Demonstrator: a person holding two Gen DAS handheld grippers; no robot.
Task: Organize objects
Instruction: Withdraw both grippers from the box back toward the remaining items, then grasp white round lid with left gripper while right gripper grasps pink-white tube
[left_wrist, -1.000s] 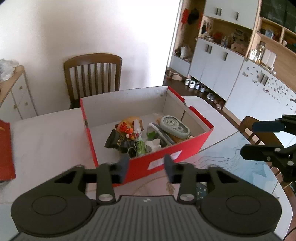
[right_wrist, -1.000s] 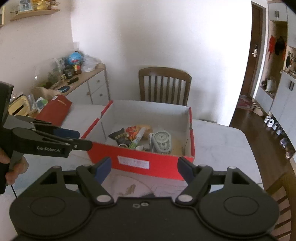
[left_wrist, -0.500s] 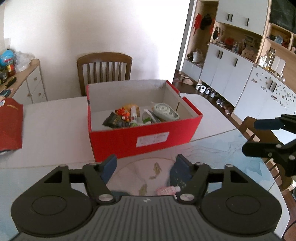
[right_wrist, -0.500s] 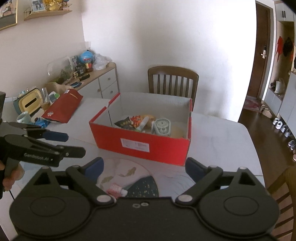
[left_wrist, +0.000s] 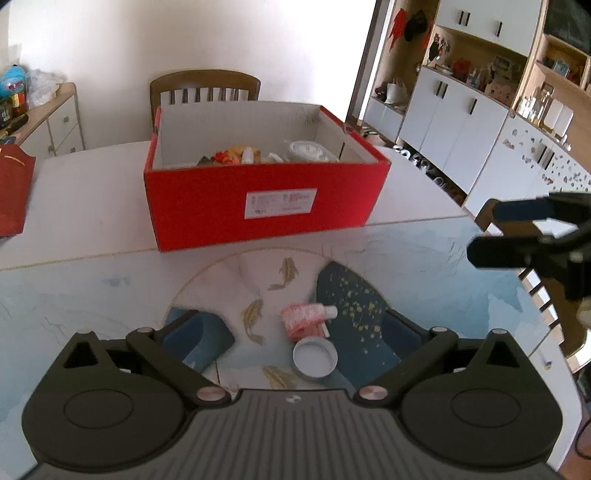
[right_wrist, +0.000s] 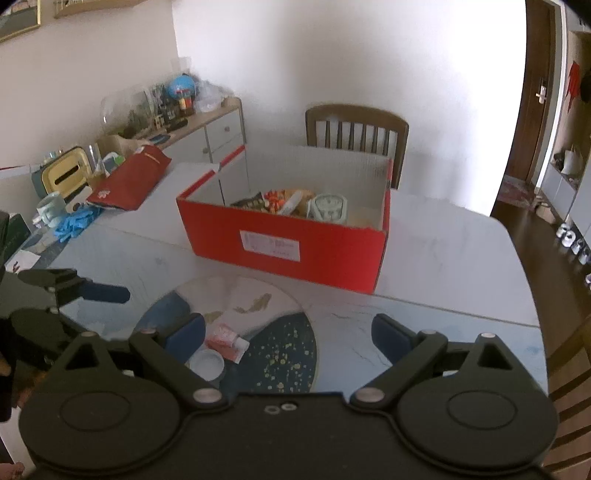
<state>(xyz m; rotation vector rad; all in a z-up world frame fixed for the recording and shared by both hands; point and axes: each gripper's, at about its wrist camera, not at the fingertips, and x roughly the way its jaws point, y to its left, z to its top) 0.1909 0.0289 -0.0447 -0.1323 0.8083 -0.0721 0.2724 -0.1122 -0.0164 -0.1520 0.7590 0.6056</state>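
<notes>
A small pink-and-white ribbed tube (left_wrist: 307, 320) lies on its side on the table mat, its white cap end pointing right in the left wrist view. Just beside it, nearer the camera, sits a round white lid (left_wrist: 315, 357), shallow and smooth, with a raised rim. Both rest on a round printed mat (left_wrist: 258, 273) with a pale sector bearing gold fish and a dark blue sector flecked with gold.

The left gripper (left_wrist: 306, 341) hangs over them with its jaws spread wide; they have just been opening, and the tube and lid lie between the blue pads (left_wrist: 201, 341) without being touched. The right gripper (right_wrist: 288, 338) is also spread wide, with only mat and table between its fingers; the tube and lid lie by its left pad.

Beyond the mat stands a red cardboard box (left_wrist: 266, 199), rectangular, open-topped, plain pale board inside, a white label on its front wall. Inside it is a jumble of small items, among them a pale green oval device (right_wrist: 328, 207) and an orange toy (right_wrist: 275, 196).

The table (left_wrist: 74, 206) is smooth and pale. A wooden slat-back chair (left_wrist: 205, 88) stands behind it, and a red pouch (right_wrist: 129, 181) lies at the table's left.
</notes>
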